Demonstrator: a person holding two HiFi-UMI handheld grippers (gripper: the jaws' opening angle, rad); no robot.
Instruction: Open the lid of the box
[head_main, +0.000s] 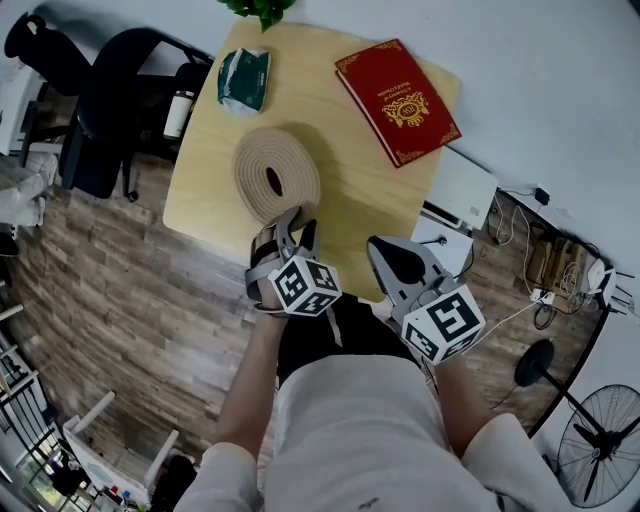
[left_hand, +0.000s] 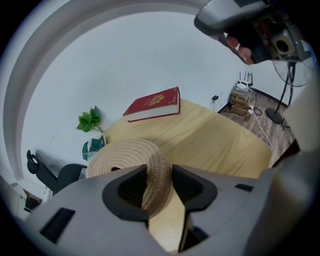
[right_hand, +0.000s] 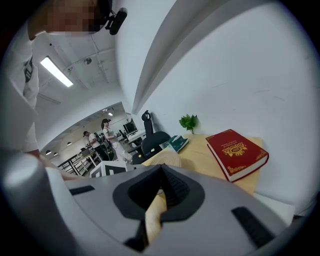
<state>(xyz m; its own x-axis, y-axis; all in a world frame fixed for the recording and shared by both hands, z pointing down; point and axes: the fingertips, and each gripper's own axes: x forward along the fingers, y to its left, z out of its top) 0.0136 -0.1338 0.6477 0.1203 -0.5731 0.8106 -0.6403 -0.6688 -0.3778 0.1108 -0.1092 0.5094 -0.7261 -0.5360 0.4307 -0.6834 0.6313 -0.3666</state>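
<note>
At the near edge of the table (head_main: 345, 195) the left gripper (head_main: 297, 226) has its jaws spread a little, and the near rim of a round woven piece (head_main: 277, 175) shows in the gap between them; whether the pads really touch it I cannot tell, as the left gripper view is too close there. The right gripper (head_main: 378, 245) is held beside it, toward the near right corner, with its jaws pressed together at the tips and nothing between them. The woven piece lies flat in the near left part of the table; a green packet (head_main: 243, 78) lies farther, near the far left corner. The red box (head_main: 397, 100), shaped like a book, lies closed at the far right corner, well apart from both grippers; a green plant (head_main: 262, 10) stands at the far edge.
</note>
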